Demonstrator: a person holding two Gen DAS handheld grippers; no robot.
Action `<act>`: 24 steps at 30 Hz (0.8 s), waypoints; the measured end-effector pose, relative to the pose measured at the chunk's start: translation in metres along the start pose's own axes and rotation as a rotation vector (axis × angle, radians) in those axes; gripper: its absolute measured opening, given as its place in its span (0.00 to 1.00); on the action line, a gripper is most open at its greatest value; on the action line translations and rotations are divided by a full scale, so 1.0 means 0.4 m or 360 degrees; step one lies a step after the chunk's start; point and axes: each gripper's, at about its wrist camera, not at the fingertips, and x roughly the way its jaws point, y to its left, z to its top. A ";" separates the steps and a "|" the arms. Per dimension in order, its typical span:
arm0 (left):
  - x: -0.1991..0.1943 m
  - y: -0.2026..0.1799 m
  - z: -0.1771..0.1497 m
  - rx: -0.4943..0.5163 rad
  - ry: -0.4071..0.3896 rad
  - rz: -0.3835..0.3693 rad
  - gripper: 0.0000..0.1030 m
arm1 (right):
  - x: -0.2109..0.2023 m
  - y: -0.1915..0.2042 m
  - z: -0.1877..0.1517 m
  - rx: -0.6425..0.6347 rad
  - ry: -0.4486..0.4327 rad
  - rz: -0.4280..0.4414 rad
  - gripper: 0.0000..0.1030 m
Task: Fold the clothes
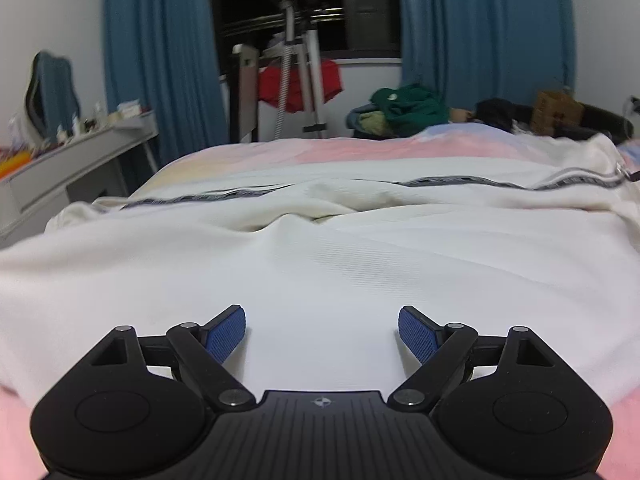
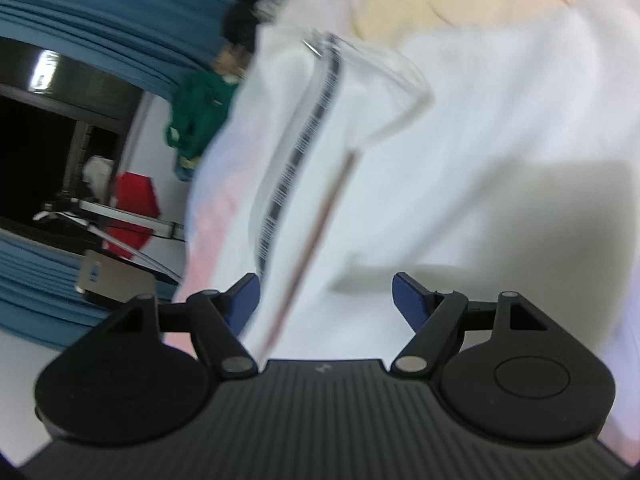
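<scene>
While the left tool (image 1: pixel 322 330) hovers low over the near part of a white jacket (image 1: pixel 320 264), its blue pads (image 1: pixel 226 332) stand wide apart with nothing between them. At far left in the left wrist view, a grey counter (image 1: pixel 80 152) carries small bottles and boxes, too small to tell apart, with a chair draped in teal cloth (image 1: pixel 52 88) behind it. Right of that hang blue curtains (image 1: pixel 160 60) on either side of a dark window (image 1: pixel 276 4). Before the window stands a metal stand (image 1: pixel 312 76) with a red garment (image 1: pixel 300 84) behind it. The jacket lies spread across the bed (image 1: pixel 340 152), whose sheet shows pink and pale yellow at the far side, and a dark patterned zipper band (image 1: pixel 440 181) runs left to right across the garment's far part. Farther right, a green garment (image 1: pixel 412 106) sits in a heap at the far edge of the bed, and a brown cardboard box (image 1: pixel 558 110) stands beyond it.

The right wrist view is tilted and blurred. At its left are the curtains (image 2: pixel 100 20), the red garment (image 2: pixel 134 208) and the green garment (image 2: pixel 200 120). The right tool (image 2: pixel 326 300) is also spread apart and holds nothing, poised above the jacket (image 2: pixel 460 140). The zipper band (image 2: pixel 304 152) runs from near the left pad away toward the collar, with a thin reddish line (image 2: pixel 320 232) just right of it.
</scene>
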 end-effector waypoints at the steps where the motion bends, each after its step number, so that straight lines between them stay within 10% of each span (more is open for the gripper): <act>1: 0.001 -0.012 0.005 0.0033 -0.0010 -0.0012 0.83 | 0.003 -0.003 -0.005 0.0003 0.0016 -0.0010 0.74; 14: 0.157 -0.422 0.228 0.0692 -0.0291 -0.0461 0.83 | -0.116 -0.105 0.043 0.0348 -0.0530 -0.0203 0.74; 24: 0.414 -0.786 0.284 0.1079 -0.0205 -0.0639 0.74 | -0.079 -0.143 0.061 0.0441 -0.0566 -0.0214 0.74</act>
